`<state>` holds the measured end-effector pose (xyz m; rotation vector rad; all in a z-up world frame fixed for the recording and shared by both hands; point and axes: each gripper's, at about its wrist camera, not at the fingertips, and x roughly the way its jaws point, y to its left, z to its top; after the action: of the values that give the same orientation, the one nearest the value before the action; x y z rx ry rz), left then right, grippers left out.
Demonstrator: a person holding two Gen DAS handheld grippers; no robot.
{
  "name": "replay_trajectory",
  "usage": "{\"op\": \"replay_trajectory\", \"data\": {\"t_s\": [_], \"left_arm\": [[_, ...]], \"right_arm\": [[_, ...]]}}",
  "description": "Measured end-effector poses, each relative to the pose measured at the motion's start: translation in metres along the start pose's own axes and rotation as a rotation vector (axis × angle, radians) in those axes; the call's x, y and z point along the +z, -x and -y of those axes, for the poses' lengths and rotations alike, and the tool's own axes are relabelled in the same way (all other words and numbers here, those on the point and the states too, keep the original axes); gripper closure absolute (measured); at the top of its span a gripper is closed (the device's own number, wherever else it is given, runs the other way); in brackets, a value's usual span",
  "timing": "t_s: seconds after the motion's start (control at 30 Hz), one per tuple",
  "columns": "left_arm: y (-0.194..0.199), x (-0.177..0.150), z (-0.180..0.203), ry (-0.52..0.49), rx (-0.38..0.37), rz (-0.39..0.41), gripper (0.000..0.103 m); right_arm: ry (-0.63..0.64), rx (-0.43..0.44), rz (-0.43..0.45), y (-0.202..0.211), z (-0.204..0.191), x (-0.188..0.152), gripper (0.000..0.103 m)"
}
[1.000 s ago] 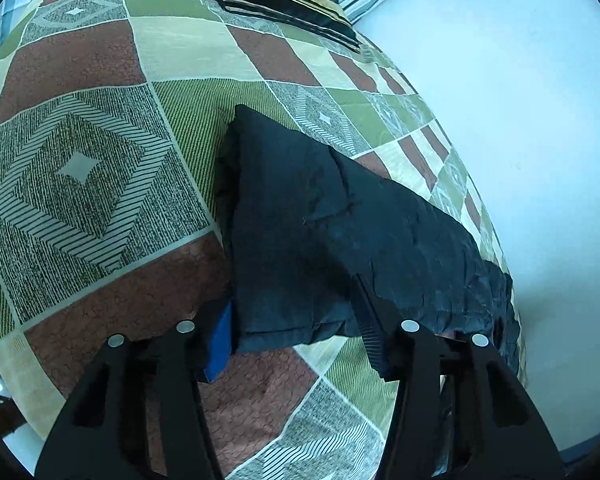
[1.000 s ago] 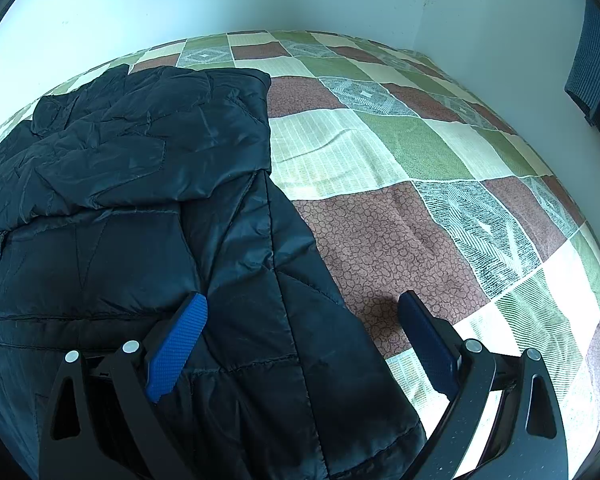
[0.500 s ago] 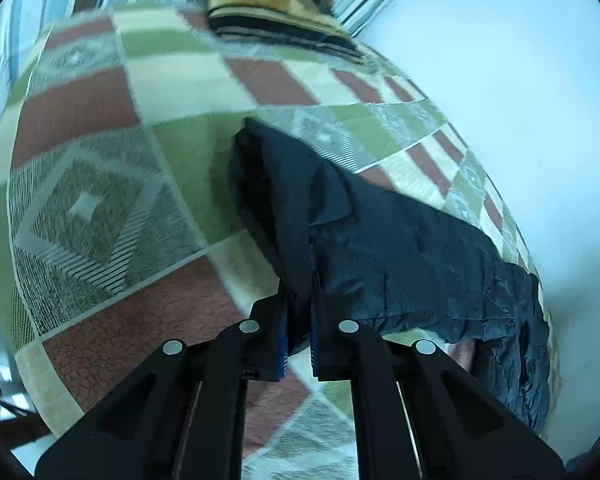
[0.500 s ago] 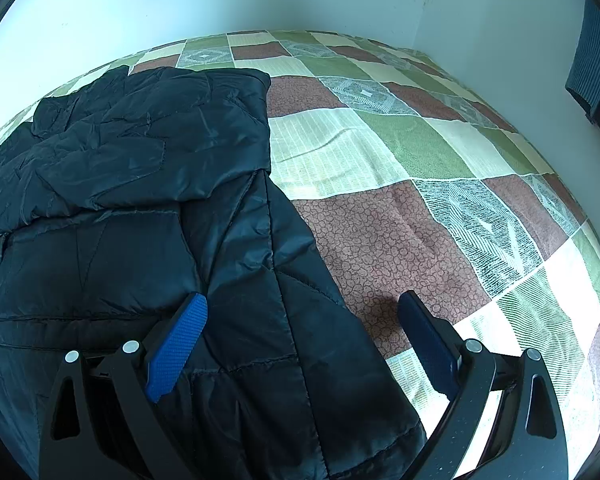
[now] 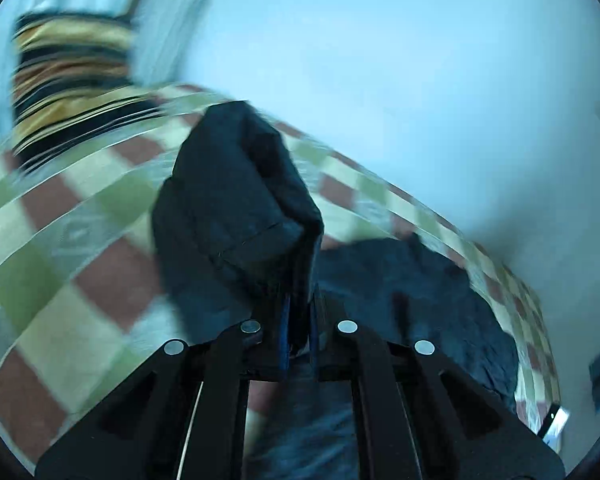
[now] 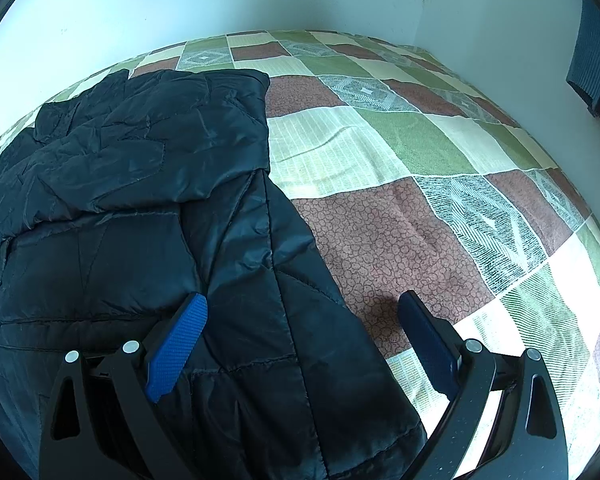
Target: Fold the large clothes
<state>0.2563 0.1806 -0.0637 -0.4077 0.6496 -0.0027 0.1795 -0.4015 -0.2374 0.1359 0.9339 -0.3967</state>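
1. On the patchwork bed (image 6: 400, 240) lies one black jacket (image 6: 148, 200), left of centre.
2. Left tongs (image 5: 299, 332) pinch one lifted jacket edge.
3. Right tongs (image 6: 300, 344) gape wide over the near hem, gripping nothing.

Jacket (image 6: 148, 216) lies on bedspread (image 6: 400, 240), left side.

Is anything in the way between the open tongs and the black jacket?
Nothing visible. The right tongs hang open directly over the black jacket, straddling its edge on the patchwork bedspread. The left tongs already pinch the jacket.
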Motion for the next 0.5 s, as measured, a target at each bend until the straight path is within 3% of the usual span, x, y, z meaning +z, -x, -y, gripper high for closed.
{"op": "replay_trajectory", "data": {"t_s": [0.27,0.5], "left_arm": [[-0.061,-0.014,0.145,-0.225,-0.148,-0.087,0.096],[-0.112,-0.066,0.252,-0.365,-0.255,-0.225,0.096]], "right_arm": [[-0.012,0.016,-0.002,0.0,0.003,-0.001,0.008],[-0.021,0.028,-0.005,-0.001,0.005,-0.001,0.008]]}}
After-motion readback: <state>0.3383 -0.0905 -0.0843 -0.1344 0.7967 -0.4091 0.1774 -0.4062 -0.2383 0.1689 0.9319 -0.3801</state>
